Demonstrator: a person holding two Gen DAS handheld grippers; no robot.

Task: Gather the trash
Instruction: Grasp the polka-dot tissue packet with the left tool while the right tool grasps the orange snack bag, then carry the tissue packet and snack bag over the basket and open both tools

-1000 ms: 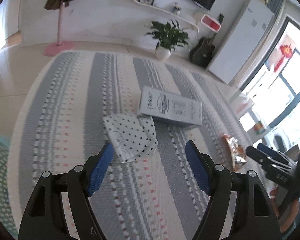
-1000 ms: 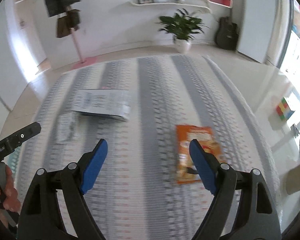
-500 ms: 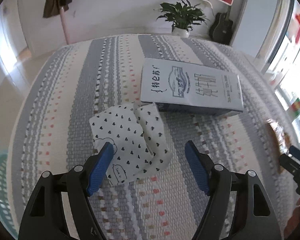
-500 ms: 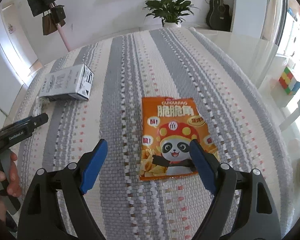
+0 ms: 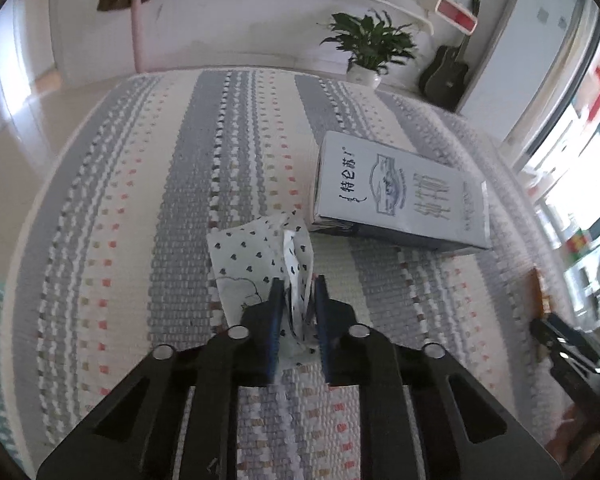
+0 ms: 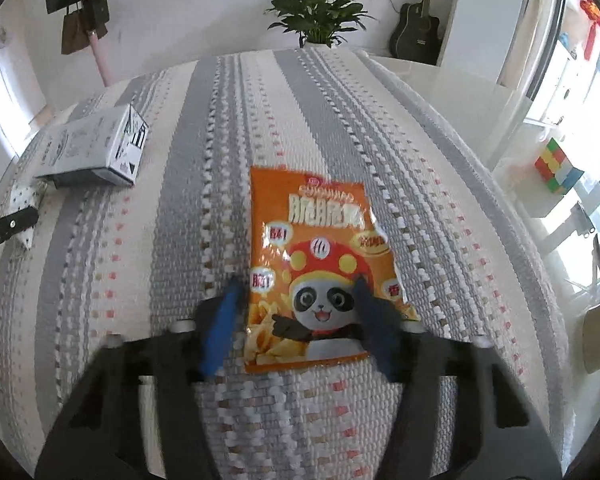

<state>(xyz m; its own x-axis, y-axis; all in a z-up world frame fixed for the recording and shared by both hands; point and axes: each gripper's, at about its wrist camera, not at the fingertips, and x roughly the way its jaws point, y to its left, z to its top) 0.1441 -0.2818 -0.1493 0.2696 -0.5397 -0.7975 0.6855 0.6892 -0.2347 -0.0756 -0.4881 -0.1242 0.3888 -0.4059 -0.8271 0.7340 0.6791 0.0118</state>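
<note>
the left gripper [image 5: 297,294] is clamped on the heart-print tissue pack [image 5: 256,258], whose 2 o'clock corner nearly meets the white milk carton [image 5: 400,190]. the right gripper [image 6: 296,294] is spread wide, fingers straddling the orange chip bag [image 6: 320,256] lying flat on the striped rug [image 6: 180,216]; bare rug lies at 9 o'clock.

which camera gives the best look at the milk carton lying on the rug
The left wrist view: the milk carton lies close, its printed top face fully readable. The right wrist view shows the carton small, far left, seen end-on.
</note>
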